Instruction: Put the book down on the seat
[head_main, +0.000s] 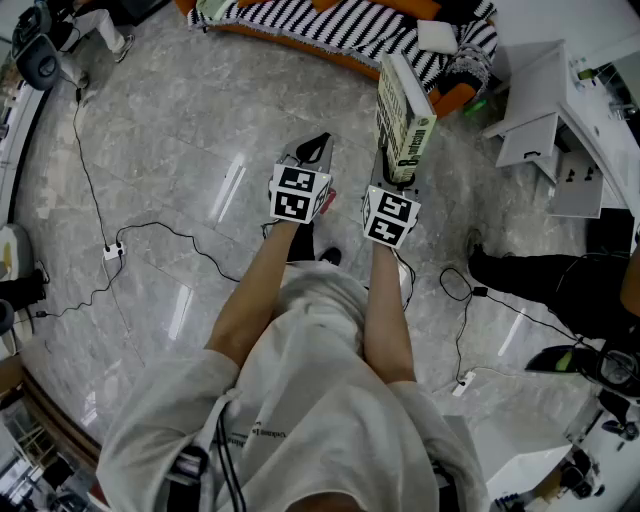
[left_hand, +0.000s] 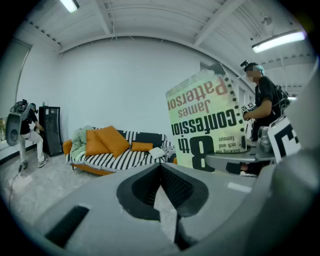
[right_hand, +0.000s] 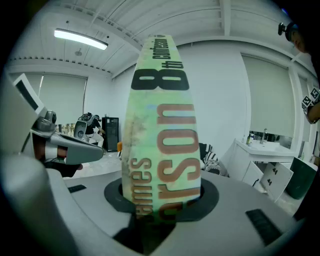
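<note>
A thick pale-green paperback (head_main: 405, 105) stands upright in my right gripper (head_main: 400, 175), spine towards the camera in the right gripper view (right_hand: 162, 140). The jaws of the right gripper (right_hand: 162, 202) are shut on the book's lower end. It hangs over the marble floor, just short of the sofa (head_main: 330, 25) with its black-and-white striped cover. My left gripper (head_main: 316, 148) is beside it on the left, shut and empty. In the left gripper view the left gripper (left_hand: 162, 195) faces the sofa (left_hand: 120, 157), with the book's cover (left_hand: 207, 125) at the right.
Orange cushions (left_hand: 102, 142) and a white pillow (head_main: 437, 37) lie on the sofa. A white cabinet (head_main: 545, 110) stands at the right. Black cables (head_main: 150, 230) trail over the floor. A person (left_hand: 262, 105) stands at the right, another person (left_hand: 22, 130) at the far left.
</note>
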